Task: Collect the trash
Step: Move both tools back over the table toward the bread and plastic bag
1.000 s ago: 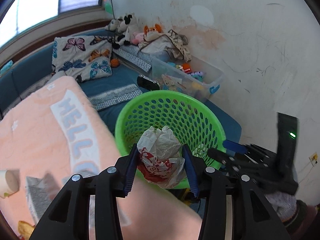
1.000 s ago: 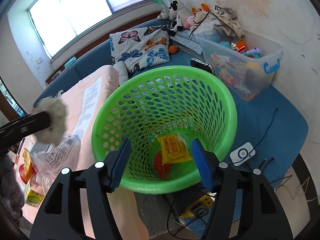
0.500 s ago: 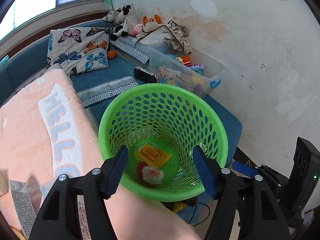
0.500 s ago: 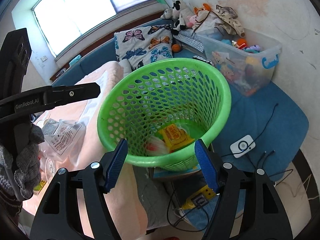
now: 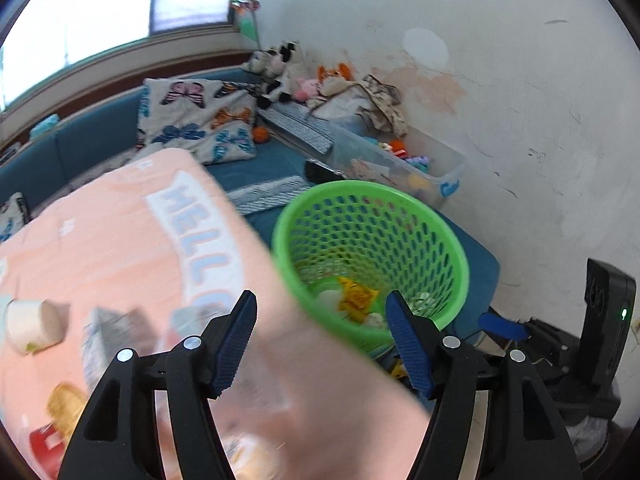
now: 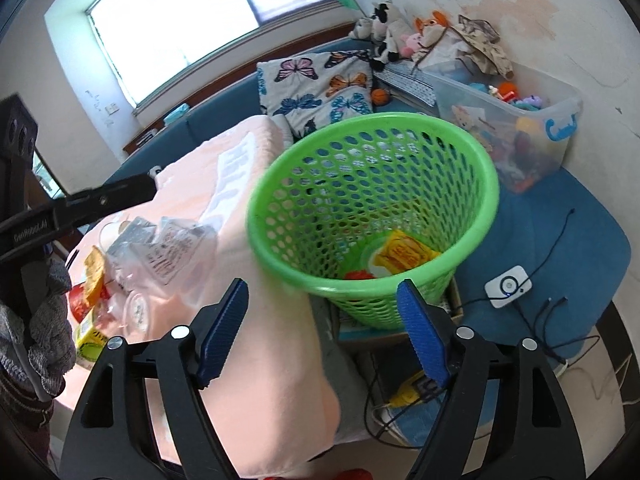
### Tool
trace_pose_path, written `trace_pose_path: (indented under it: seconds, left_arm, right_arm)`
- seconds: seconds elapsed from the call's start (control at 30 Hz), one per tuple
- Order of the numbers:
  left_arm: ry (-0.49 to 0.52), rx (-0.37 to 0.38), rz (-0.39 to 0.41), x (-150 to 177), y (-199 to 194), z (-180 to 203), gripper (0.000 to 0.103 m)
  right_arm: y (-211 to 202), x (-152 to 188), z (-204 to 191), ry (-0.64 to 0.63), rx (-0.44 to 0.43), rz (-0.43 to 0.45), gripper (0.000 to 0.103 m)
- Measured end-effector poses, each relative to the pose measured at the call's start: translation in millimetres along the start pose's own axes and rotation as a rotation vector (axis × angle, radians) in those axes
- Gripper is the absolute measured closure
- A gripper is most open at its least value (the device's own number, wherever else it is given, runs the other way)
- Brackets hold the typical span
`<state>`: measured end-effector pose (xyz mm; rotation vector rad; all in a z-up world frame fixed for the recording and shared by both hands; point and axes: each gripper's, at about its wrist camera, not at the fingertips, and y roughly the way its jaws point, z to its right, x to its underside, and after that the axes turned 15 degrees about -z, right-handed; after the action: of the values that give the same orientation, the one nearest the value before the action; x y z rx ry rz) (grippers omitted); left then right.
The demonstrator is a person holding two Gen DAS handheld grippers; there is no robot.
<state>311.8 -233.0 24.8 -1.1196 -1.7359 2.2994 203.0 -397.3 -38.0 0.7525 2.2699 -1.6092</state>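
Both tongs empty, jaws apart, right gripper [image 6: 322,326] just widened, left gripper [image 5: 320,338] likewise; green perforated plastic basket [image 6: 476,160] centre-right holding yellow wrapper [image 6: 404,256]; more crumpled wrappers [image 6: 160,248] left on peach blanket [image 6: 272,360].

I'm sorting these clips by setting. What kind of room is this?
Probably a child's bedroom or playroom at home: stuffed animals are piled by the wall, a clear bin of toys sits on blue cushions, and a butterfly pillow lies under the window.
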Motion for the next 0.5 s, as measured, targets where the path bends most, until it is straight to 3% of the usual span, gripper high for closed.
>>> trace_pose_path:
  seconds: [0.23,0.5]
  left_arm:
    - [-0.078,-0.056,0.036,42,-35,-49,0.038]
    - [-0.174,-0.116,0.022,79,-51,-105,0.038]
  right_arm:
    - [-3,7,-34,-0.051,-0.003,0.010,0.018]
    - [5,12,-72,-0.110,-0.018,-0.011,0.018]
